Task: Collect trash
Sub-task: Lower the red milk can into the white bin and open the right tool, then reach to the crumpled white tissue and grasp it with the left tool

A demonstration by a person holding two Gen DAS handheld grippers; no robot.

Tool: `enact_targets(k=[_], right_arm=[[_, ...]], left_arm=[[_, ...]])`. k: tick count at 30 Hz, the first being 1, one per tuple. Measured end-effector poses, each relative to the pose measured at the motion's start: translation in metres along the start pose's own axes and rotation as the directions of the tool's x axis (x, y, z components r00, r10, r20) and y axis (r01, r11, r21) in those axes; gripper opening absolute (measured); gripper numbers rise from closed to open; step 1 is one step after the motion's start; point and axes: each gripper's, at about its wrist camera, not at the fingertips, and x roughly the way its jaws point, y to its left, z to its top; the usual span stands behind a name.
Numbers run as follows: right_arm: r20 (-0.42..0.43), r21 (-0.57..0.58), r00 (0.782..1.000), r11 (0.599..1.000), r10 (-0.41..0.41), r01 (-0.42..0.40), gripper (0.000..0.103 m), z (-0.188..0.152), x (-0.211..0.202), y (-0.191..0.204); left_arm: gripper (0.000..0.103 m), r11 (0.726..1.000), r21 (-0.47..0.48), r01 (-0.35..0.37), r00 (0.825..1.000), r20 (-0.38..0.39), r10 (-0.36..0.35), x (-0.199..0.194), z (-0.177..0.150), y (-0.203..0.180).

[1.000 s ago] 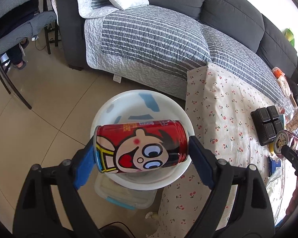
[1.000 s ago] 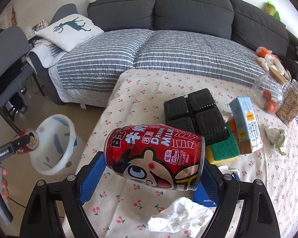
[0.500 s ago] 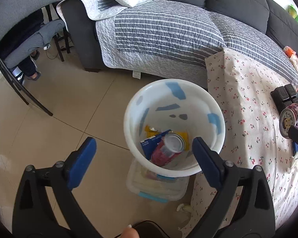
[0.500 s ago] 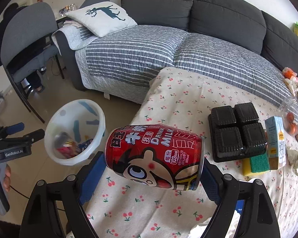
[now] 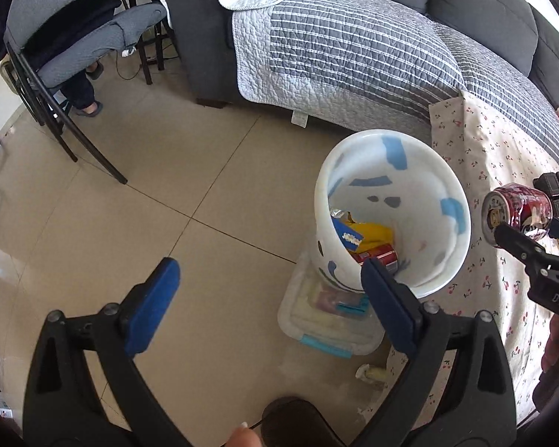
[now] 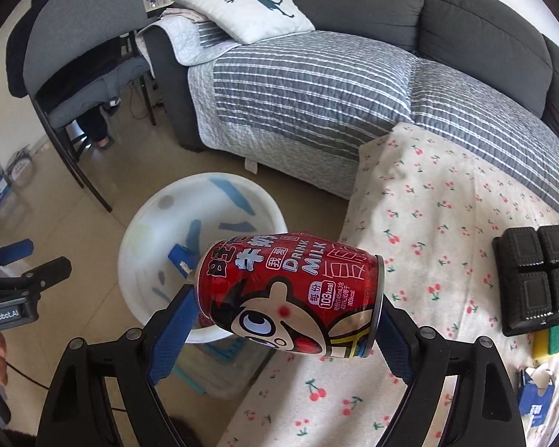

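A white bin with blue patches [image 5: 391, 171] stands on the floor beside the table; it also shows in the right wrist view [image 6: 141, 246]. Inside lie a red can [image 5: 378, 255], a blue carton and yellow wrappers. My left gripper [image 5: 268, 298] is open and empty, left of and above the bin. My right gripper [image 6: 285, 307] is shut on a red milk can [image 6: 290, 294], held sideways near the bin's rim at the table's edge. That can shows in the left wrist view [image 5: 516, 212].
A clear lidded box [image 5: 328, 320] sits under the bin. A cherry-print tablecloth [image 6: 447, 223] holds a black tray [image 6: 536, 283], a sponge and a blue carton. A grey sofa [image 6: 316, 74] is behind, a chair [image 5: 74, 48] at the left.
My left gripper opened and dropped its red can into the bin, then drew back to the left. My right gripper carried its can from over the table toward the bin.
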Motion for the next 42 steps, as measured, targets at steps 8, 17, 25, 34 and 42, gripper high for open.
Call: enact_targets(k=[8, 17, 25, 34, 42], right_arm=[[-0.031, -0.02, 0.999, 0.999, 0.025, -0.026, 0.089, 0.01, 0.027, 0.018], [-0.036, 0.003, 0.998, 0.999, 0.048, -0.047, 0.091, 0.02, 0.03, 0.019], [0.002, 0.002, 0.999, 0.999, 0.041, -0.041, 0.092, 0.019, 0.002, 0.006], [0.022, 0.021, 0.998, 0.998, -0.057, 0.056, 0.092, -0.006, -0.047, -0.05], [0.003, 0.092, 0.993, 0.989, -0.12, 0.119, 0.092, -0.046, -0.099, -0.116]], left_arm=[[0.097, 0.998, 0.036, -0.041, 0.999, 0.003, 0.041, 0.002, 0.001, -0.005], [0.098, 0.996, 0.074, -0.056, 0.998, 0.001, 0.056, 0.004, 0.001, -0.015], [0.098, 0.996, 0.085, -0.031, 0.999, -0.001, 0.032, -0.001, 0.003, -0.03], [0.098, 0.99, 0.138, 0.009, 1.0, 0.009, -0.01, -0.015, 0.002, -0.07], [0.098, 0.969, 0.233, 0.081, 0.996, 0.015, -0.087, -0.037, -0.005, -0.129]])
